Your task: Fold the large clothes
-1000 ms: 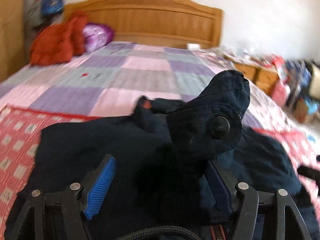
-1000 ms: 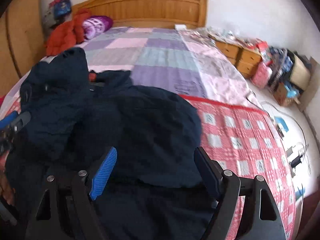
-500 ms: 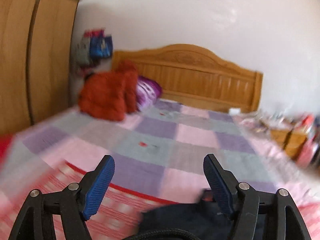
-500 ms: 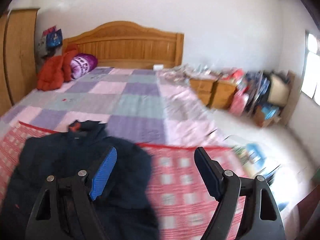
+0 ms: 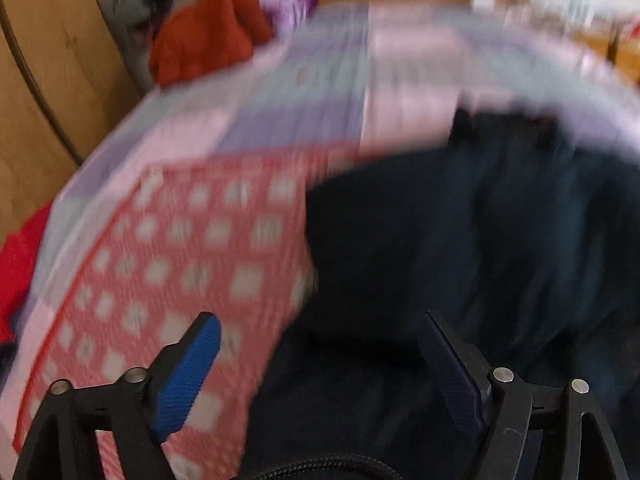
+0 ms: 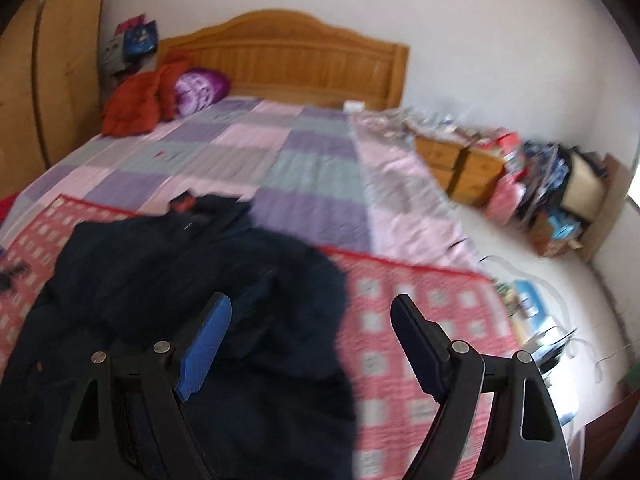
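Observation:
A dark navy jacket lies on a red-and-white checked cloth at the foot of the bed, collar toward the headboard. In the blurred left wrist view the jacket fills the right half, with the checked cloth to its left. My left gripper is open and empty over the jacket's left edge. My right gripper is open and empty above the jacket's right edge.
The bed has a pink, purple and grey patchwork quilt and a wooden headboard. An orange garment and a purple pillow lie at the head. A wardrobe stands left. Drawers and clutter line the right wall.
The left gripper let go of the jacket part it held up a second ago, swung up, then tipped back down over the jacket's left edge. The right view lifted, then lowered slightly.

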